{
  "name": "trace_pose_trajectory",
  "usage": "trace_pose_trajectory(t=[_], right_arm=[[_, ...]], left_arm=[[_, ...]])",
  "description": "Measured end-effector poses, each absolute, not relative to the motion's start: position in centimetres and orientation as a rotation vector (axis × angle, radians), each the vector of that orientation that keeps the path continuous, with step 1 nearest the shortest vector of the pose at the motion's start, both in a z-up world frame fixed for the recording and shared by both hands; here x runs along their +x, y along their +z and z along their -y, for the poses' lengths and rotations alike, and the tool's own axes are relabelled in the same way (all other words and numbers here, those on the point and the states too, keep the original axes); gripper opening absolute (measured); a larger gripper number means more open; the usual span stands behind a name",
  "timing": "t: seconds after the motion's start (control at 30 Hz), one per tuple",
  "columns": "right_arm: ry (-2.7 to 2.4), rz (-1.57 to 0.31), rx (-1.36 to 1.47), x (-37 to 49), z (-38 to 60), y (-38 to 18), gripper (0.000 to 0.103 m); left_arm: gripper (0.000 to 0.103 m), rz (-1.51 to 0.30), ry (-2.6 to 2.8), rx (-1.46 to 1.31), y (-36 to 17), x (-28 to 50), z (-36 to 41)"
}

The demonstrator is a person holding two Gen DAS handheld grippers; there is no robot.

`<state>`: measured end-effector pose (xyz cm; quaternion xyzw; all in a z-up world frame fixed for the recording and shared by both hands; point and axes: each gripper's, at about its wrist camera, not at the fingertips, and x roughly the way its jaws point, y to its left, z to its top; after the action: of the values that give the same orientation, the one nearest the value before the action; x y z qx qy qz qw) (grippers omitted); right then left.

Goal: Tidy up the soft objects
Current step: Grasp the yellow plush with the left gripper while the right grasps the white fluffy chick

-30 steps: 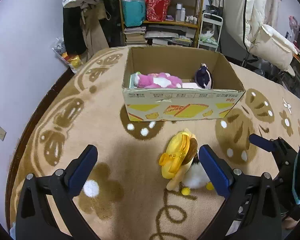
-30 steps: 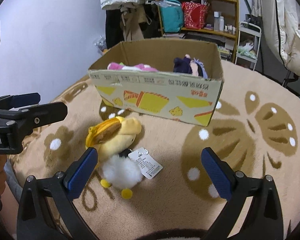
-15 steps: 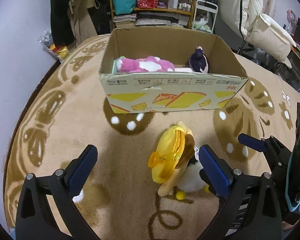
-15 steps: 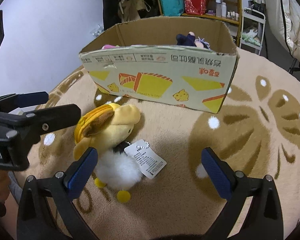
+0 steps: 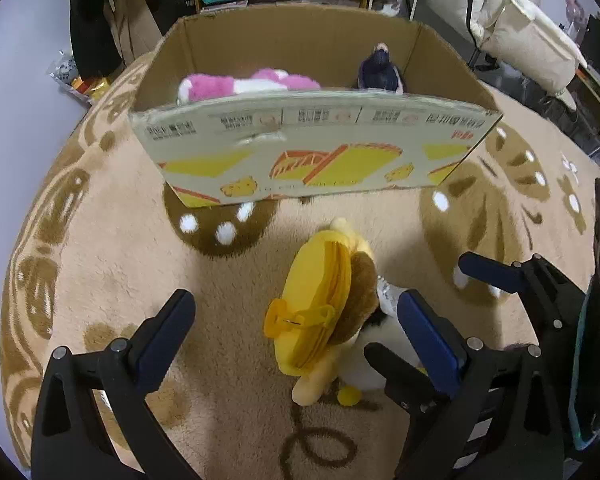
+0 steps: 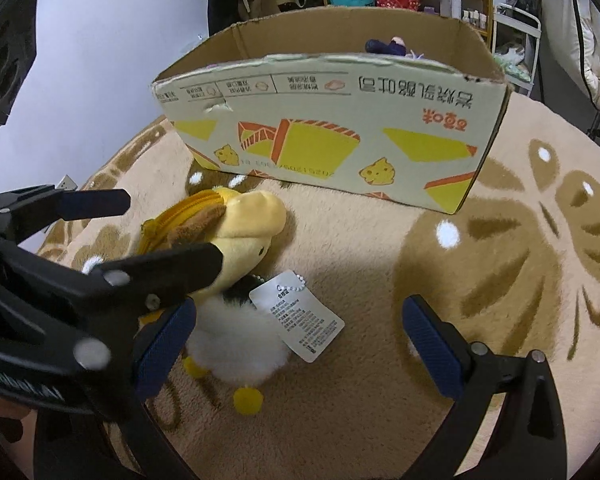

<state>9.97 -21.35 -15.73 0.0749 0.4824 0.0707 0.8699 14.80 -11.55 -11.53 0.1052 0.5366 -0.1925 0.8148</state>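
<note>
Yellow plush duck toy lies on the beige patterned rug between the wide-spread left gripper, which should close around its plump middle, not the paper tag, before reaching the printed cardboard box beyond; the right gripper gapes wide too.

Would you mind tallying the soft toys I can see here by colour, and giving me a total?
Yellow: 1, the yellow plush on the rug, outside the cardboard box.
Pink: 1, the pink plush inside the box.
Dark purple: 1, the dark purple plush inside the box.
Total: 3
</note>
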Motion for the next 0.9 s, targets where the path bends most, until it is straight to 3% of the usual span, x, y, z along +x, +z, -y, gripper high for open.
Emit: trace_pose_trajectory(t=[0.6, 0.9], right_arm=[[0.171, -1.090, 0.182, 11.2, 21.2, -18.2, 0.103], [0.174, -1.099, 0.179, 11.4, 21.3, -18.5, 0.103]], left_arm=[[0.100, -1.197, -0.352, 0.187, -14.0, 16.3, 10.9], [0.074, -1.195, -0.408, 0.178, -13.9, 16.2, 11.3]])
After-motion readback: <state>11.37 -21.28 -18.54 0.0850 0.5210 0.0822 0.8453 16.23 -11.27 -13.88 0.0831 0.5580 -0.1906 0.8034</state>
